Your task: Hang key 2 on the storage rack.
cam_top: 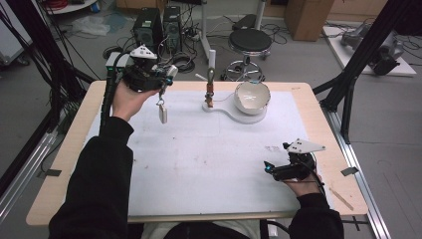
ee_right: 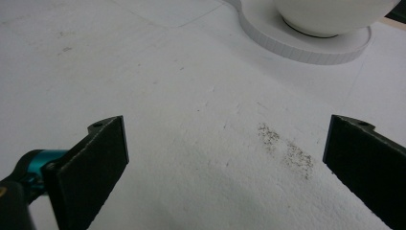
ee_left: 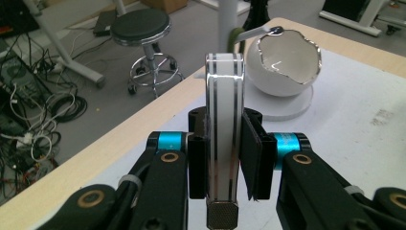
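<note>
The left gripper (cam_top: 161,87) is raised above the table's (cam_top: 64,154) far left corner, held in the person's left hand (cam_top: 127,102). Its jaws are clamped on a slim white case (ee_left: 225,124) with chrome edge bands and a knurled metal knob at its lower end. In the left gripper view the case stands upright between the two black pads, which press on its flat sides. In the high view a small white piece (cam_top: 162,114) hangs below that gripper, over the far left part of the white mat (cam_top: 199,164); whether it touches the mat cannot be told.

At the far edge, right of centre, a white bowl (cam_top: 252,95) with a broken rim sits tilted on a round white base (cam_top: 249,117). A thin upright stand (cam_top: 210,92) rises from the base's left end, just beside the bowl.

The right gripper (cam_top: 274,168) lies low near the mat's near right corner, in the right hand (cam_top: 303,184). Its jaws stand wide apart with nothing between them; the right gripper view shows bare mat and a smear of dark specks (ee_right: 287,151) between the pads.
</note>
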Motion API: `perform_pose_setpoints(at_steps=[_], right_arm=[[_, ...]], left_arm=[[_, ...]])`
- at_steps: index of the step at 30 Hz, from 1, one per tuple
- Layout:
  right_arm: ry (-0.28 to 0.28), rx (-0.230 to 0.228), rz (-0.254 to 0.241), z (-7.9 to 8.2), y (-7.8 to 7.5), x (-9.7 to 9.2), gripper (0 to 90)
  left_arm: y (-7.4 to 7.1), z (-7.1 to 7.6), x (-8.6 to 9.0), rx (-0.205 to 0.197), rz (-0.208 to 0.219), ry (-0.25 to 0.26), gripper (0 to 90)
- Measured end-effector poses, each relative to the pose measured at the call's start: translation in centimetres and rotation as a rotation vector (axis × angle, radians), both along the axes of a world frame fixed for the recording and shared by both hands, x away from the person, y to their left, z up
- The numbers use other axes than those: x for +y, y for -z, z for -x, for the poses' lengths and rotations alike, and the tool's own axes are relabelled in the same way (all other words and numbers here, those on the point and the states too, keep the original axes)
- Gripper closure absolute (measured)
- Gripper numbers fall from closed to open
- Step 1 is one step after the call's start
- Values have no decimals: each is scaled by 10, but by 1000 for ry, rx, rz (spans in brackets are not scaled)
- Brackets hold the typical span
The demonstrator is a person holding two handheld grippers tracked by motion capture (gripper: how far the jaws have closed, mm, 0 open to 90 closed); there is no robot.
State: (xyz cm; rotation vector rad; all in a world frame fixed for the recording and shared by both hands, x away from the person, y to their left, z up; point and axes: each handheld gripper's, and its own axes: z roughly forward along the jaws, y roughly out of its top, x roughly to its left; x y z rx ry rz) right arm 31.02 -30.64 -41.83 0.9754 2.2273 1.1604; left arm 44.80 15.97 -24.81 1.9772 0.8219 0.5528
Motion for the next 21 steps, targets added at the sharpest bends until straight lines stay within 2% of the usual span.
perform_pose_setpoints(at_steps=[3,6,7,9,11,14,19,20,21], right_arm=[[-4,-1,-8,1,-1,1,6],[-14,-6,-13,5,-2,1,6],[-14,-6,-13,5,-2,1,6],[-22,-9,-7,3,-1,1,6],[-24,-6,-7,4,-1,2,6],[-25,-9,-10,4,-2,2,6],[-26,-15,-9,5,-3,3,6],[-25,-17,-8,5,-3,3,6],[-25,-17,-8,5,-3,3,6]], left_arm=[[2,-4,2,4,0,-16,744],[3,-10,7,-3,31,-57,744],[3,-10,7,-3,31,-57,744],[5,-13,11,-17,4,-94,744],[5,-15,12,-16,7,-103,744],[6,-23,12,-20,44,-125,744],[3,-34,7,-22,50,-140,744],[0,-40,4,-26,74,-146,744],[0,-40,4,-26,74,-146,744]])
